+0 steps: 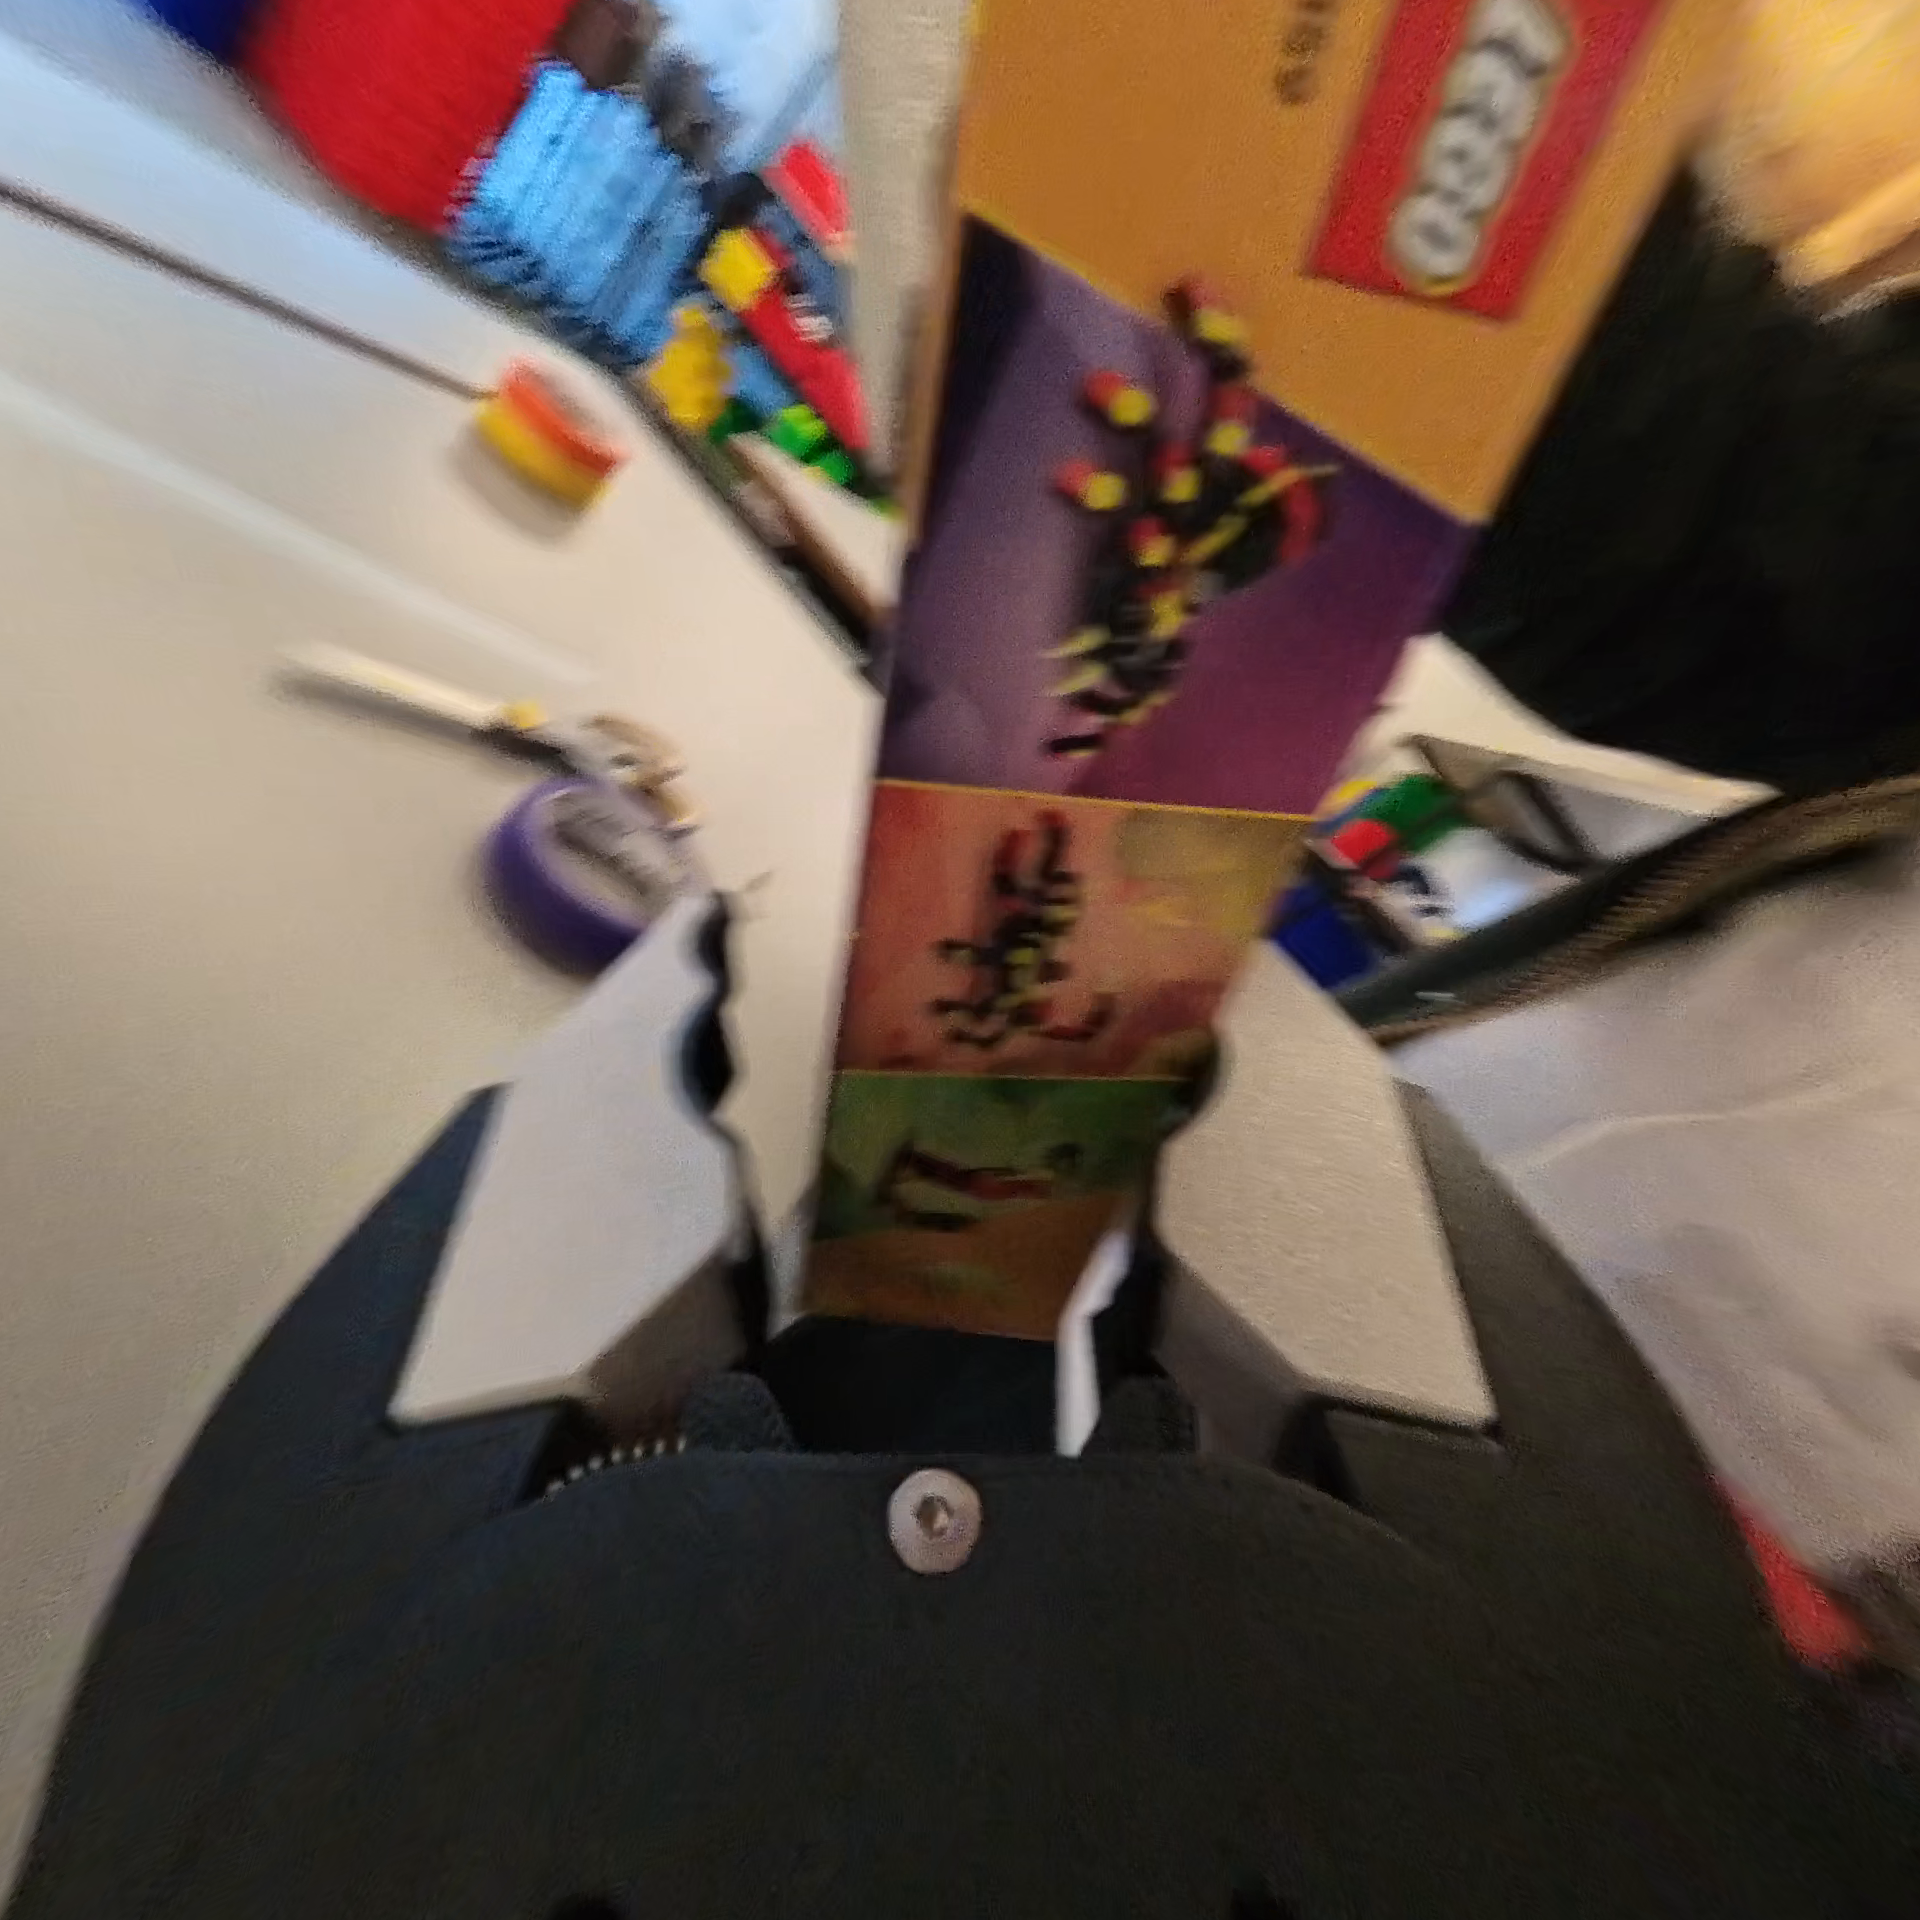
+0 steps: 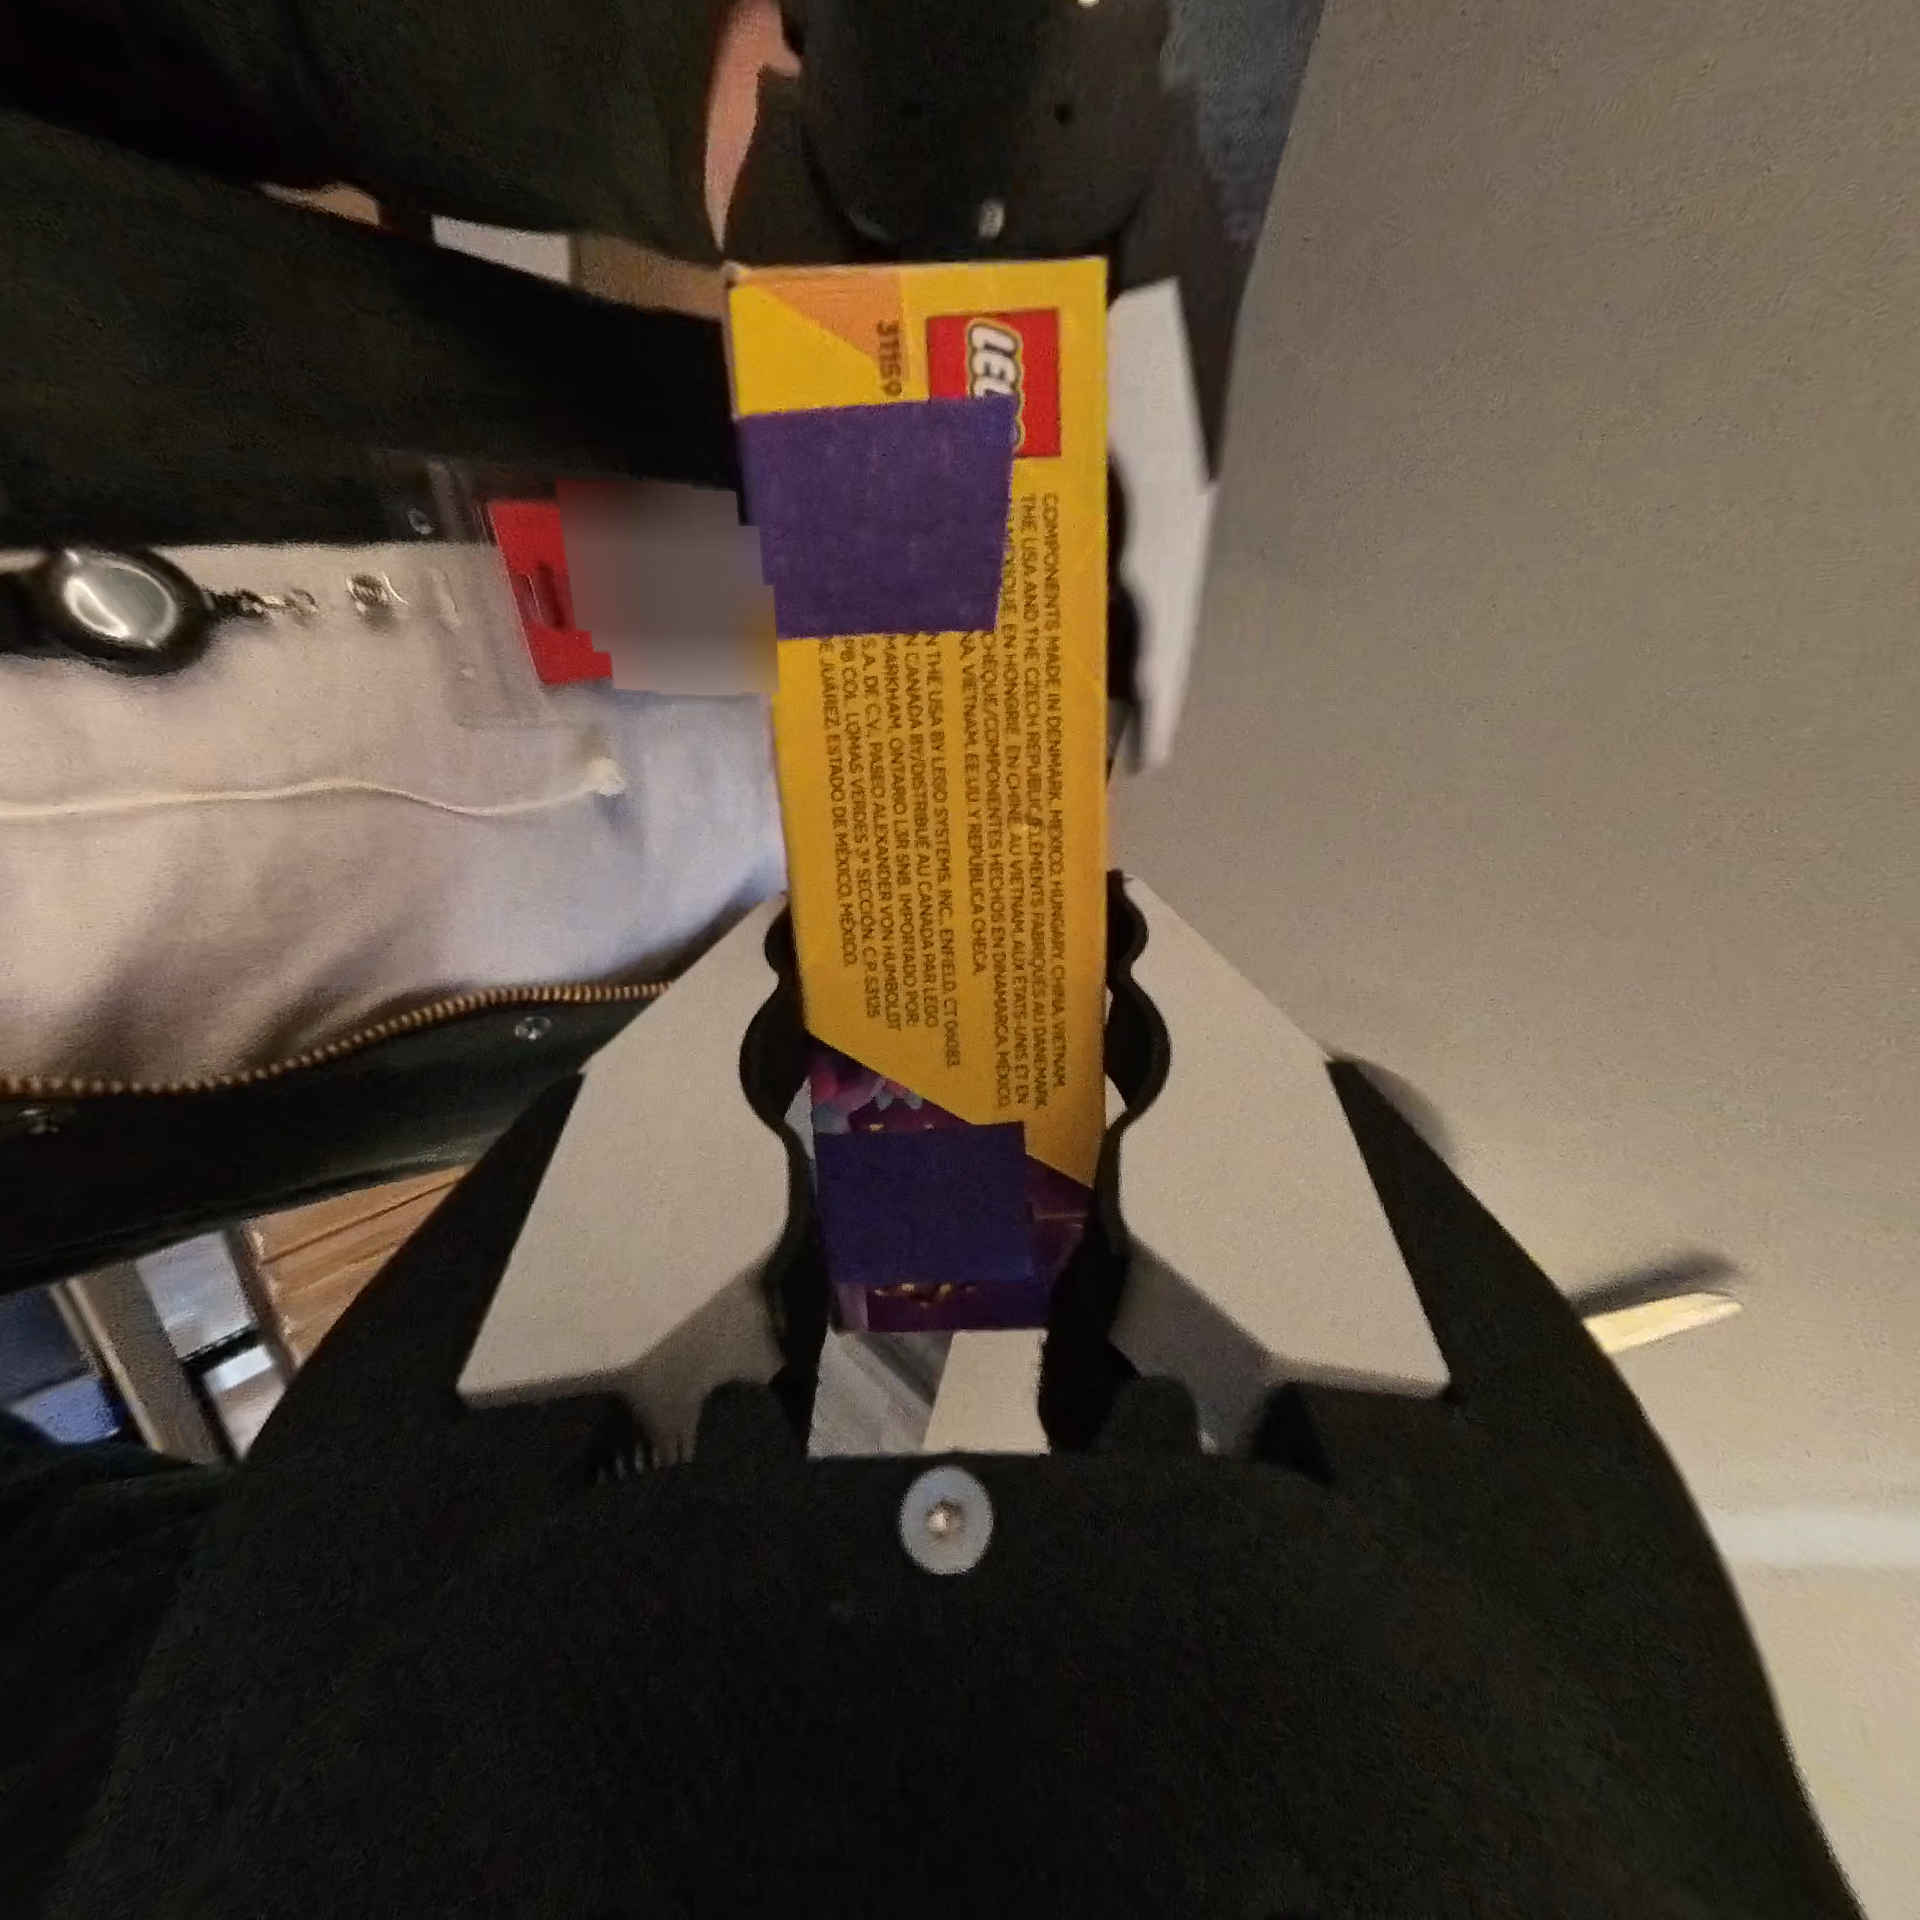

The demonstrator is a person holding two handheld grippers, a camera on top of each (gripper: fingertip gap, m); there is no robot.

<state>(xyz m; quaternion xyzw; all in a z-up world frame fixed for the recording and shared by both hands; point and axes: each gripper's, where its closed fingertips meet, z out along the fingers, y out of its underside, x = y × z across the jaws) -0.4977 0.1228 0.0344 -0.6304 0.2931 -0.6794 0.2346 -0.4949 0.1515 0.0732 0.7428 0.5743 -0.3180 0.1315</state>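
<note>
The toy box (image 2: 935, 748) was held off the table (image 1: 260, 935), clamped at twelve o'clock by the right gripper (image 2: 951, 935), while the left gripper (image 1: 977, 956) stood wider, one finger clear.

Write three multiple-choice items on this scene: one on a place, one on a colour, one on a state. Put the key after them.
1. Where does the roll of purple tape lie?
A. on the white tabletop, to the left of the left gripper
B. on top of the box
C. between the fingers of the right gripper

2. What colour are the tape patches on the narrow side of the toy box?
A. green
B. purple
C. white

3. How does the right gripper stand?
A. wide open, holding nothing
B. out of view
C. shut on the toy box

Key: 1 A, the roll rests on the table beside the left finger. 2 B, both patches are purple. 3 C, both fingers press the sides of the box.
</note>
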